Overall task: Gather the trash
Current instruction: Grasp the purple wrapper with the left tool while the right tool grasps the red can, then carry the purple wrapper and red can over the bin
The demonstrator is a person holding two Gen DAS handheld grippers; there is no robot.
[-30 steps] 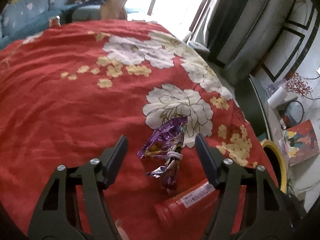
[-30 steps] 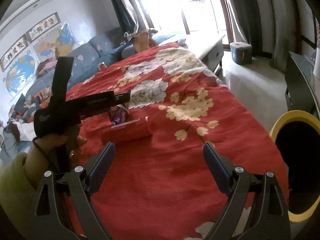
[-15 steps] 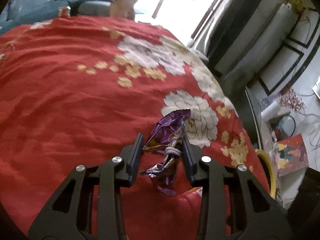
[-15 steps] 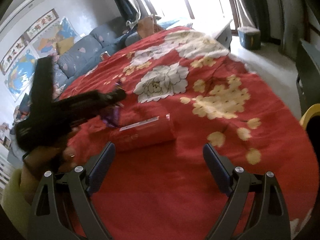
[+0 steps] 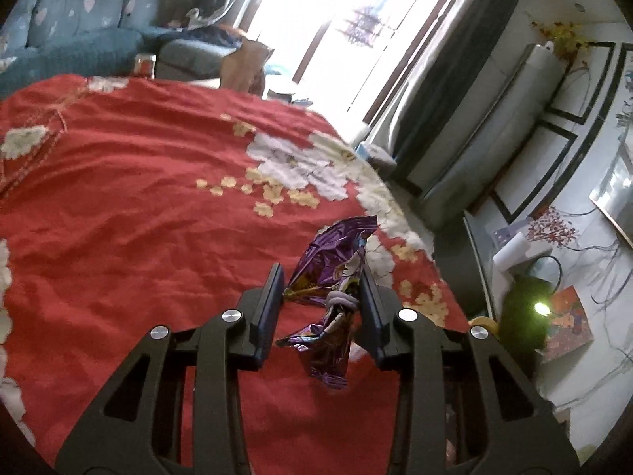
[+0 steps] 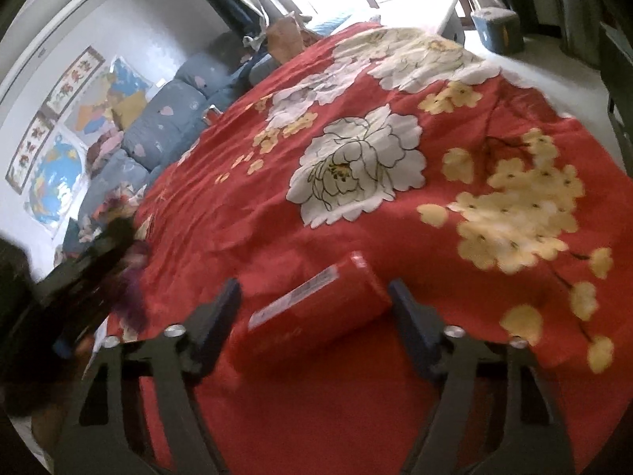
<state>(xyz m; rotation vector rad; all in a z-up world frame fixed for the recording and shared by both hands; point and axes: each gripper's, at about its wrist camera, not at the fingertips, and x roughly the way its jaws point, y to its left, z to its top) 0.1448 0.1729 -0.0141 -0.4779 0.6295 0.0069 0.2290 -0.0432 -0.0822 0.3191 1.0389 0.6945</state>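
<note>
Left wrist: wrapper (image 5: 332, 297) in left gripper (image 5: 321, 289)

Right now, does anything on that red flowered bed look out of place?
Yes. A red canister lies on its side on the bedspread, between the right gripper fingers, and the left gripper pinches a crumpled purple wrapper. Both are litter.
</note>
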